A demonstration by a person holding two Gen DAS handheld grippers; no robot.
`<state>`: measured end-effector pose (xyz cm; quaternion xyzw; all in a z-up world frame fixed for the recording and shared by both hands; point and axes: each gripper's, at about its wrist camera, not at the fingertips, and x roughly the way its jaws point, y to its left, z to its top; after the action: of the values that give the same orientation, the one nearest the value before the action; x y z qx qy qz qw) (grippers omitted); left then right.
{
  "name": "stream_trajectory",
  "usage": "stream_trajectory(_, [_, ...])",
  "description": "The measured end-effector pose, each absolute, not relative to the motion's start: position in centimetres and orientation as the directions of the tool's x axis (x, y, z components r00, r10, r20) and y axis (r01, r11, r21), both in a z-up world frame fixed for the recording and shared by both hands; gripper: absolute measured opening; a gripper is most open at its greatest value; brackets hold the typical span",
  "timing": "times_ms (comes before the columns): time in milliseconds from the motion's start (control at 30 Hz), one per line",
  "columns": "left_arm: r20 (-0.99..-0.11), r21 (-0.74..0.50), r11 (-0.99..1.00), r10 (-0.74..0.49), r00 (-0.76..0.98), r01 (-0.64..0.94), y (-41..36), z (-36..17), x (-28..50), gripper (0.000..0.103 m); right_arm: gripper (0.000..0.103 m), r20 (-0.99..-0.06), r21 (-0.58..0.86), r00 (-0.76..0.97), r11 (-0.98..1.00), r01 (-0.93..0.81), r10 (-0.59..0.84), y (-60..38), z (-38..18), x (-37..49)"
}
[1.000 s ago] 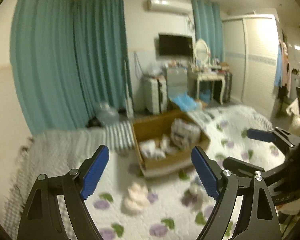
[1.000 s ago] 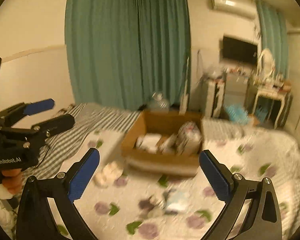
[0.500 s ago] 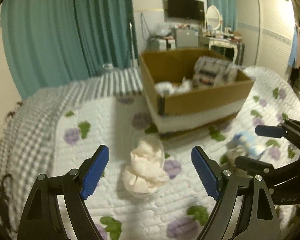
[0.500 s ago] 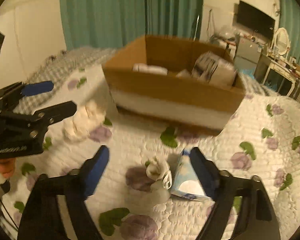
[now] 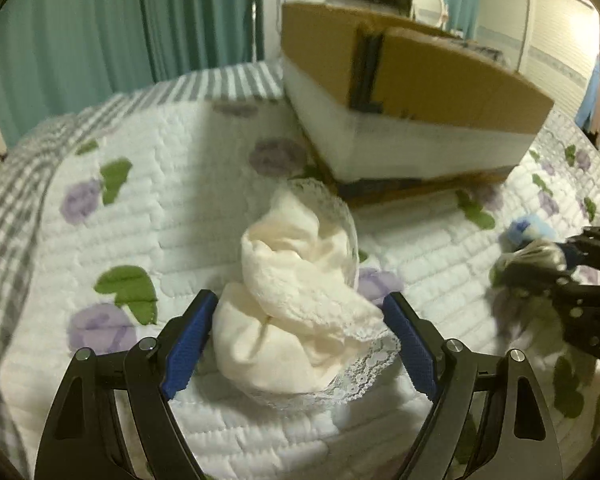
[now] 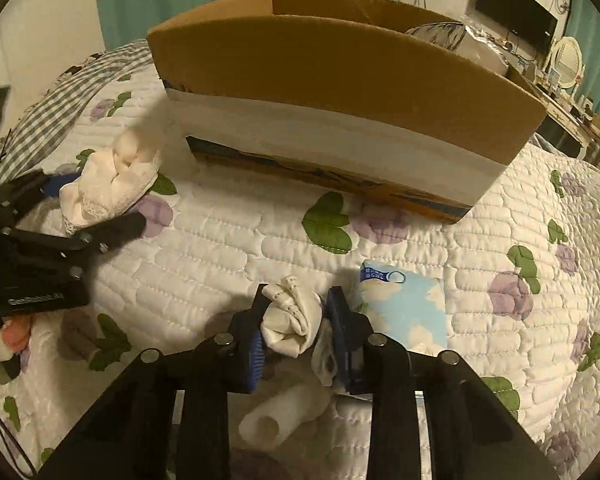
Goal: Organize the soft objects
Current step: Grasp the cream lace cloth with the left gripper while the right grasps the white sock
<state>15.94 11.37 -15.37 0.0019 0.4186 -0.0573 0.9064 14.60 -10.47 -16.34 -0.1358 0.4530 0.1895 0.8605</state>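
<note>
Soft things are being picked up off the flowered bed quilt (image 5: 188, 184).
Left view: a cream lacy cloth (image 5: 300, 300) is sat between the wide left tongs (image 5: 296, 346), near the cardboard box (image 5: 440, 92). Right view: a small white sock bundle (image 6: 292, 320) is squeezed in the narrow right tongs (image 6: 296, 328), just beside a blue tissue pack (image 6: 408, 312).

Left gripper (image 5: 296, 344) wide apart — right gripper (image 6: 294, 320) clamped.
</note>
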Motion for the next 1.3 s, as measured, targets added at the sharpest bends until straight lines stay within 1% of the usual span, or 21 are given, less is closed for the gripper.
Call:
stream_trajectory(67, [-0.756, -0.054, 0.992, -0.114, 0.644, 0.112, 11.5, -15.4, 16.0, 0.082, 0.026, -0.827, -0.067, 0.526, 0.894, -0.442, 0.199, -10.4, -16.2, 14.5])
stream_trajectory(100, [-0.755, -0.055, 0.992, -0.118, 0.645, 0.117, 11.5, -15.3, 16.0, 0.079, 0.025, -0.826, -0.061, 0.526, 0.896, -0.440, 0.203, -10.5, -16.1, 14.5])
stream_trajectory(133, [-0.753, -0.052, 0.992, -0.117, 0.647, 0.119, 11.4, -15.3, 15.9, 0.061, 0.025, -0.825, -0.053, 0.526, 0.896, -0.440, 0.209, -10.5, -16.0, 14.5])
stream_trajectory(167, [-0.755, -0.038, 0.993, -0.102, 0.648, 0.112, 11.4, -15.2, 15.9, 0.048, 0.025, -0.823, -0.048, 0.525, 0.896, -0.441, 0.215, -10.6, -16.0, 14.4])
stream_trajectory(200, [-0.758, -0.036, 0.993, -0.099, 0.645, 0.110, 11.5, -15.2, 15.9, 0.045, 0.025, -0.822, -0.040, 0.524, 0.895, -0.445, 0.224, -10.7, -15.9, 14.3])
stream_trajectory(233, [-0.757, -0.039, 0.993, -0.100, 0.646, 0.109, 11.5, -15.1, 15.8, 0.039, 0.025, -0.820, -0.033, 0.523, 0.893, -0.448, 0.231, -11.1, -15.7, 14.0])
stream_trajectory(267, [-0.751, -0.041, 0.994, -0.099, 0.652, 0.104, 11.6, -14.8, 15.6, 0.030, 0.025, -0.817, -0.029, 0.525, 0.892, -0.451, 0.239, -11.2, -15.5, 13.8])
stream_trajectory(333, [-0.747, -0.035, 0.995, -0.088, 0.658, 0.094, 11.8, -14.4, 15.3, 0.023, 0.025, -0.812, -0.025, 0.529, 0.891, -0.454, 0.247, -11.3, -15.2, 13.4])
stream_trajectory(567, [-0.698, -0.017, 0.997, -0.069, 0.713, 0.080, 11.8, -11.7, 12.5, 0.023, 0.025, -0.767, 0.020, 0.566, 0.892, -0.452, 0.303, -12.4, -12.6, 11.5])
stream_trajectory(833, [-0.630, -0.011, 0.994, -0.090, 0.772, 0.107, 10.5, -7.0, 9.9, 0.023, 0.024, -0.688, 0.073, 0.626, 0.893, -0.444, 0.367, -13.8, -8.8, 8.9])
stream_trajectory(1000, [-0.580, 0.018, 0.992, -0.094, 0.809, 0.128, 8.8, -3.8, 7.7, 0.023, 0.024, -0.618, 0.091, 0.672, 0.886, -0.454, 0.408, -13.9, -5.3, 6.9])
stream_trajectory(1067, [-0.571, 0.008, 0.991, -0.108, 0.814, 0.137, 8.5, -2.6, 7.3, 0.023, 0.024, -0.591, 0.098, 0.687, 0.883, -0.458, 0.423, -13.6, -3.9, 6.5])
stream_trajectory(1167, [-0.555, -0.004, 0.989, -0.126, 0.822, 0.149, 7.9, -0.7, 7.1, 0.023, 0.024, -0.555, 0.091, 0.709, 0.879, -0.467, 0.434, -13.4, -1.3, 6.3])
stream_trajectory(1300, [-0.516, 0.009, 0.987, -0.134, 0.846, 0.161, 7.0, 2.0, 7.8, 0.023, 0.024, -0.513, 0.068, 0.734, 0.873, -0.482, 0.445, -13.2, 1.9, 6.8])
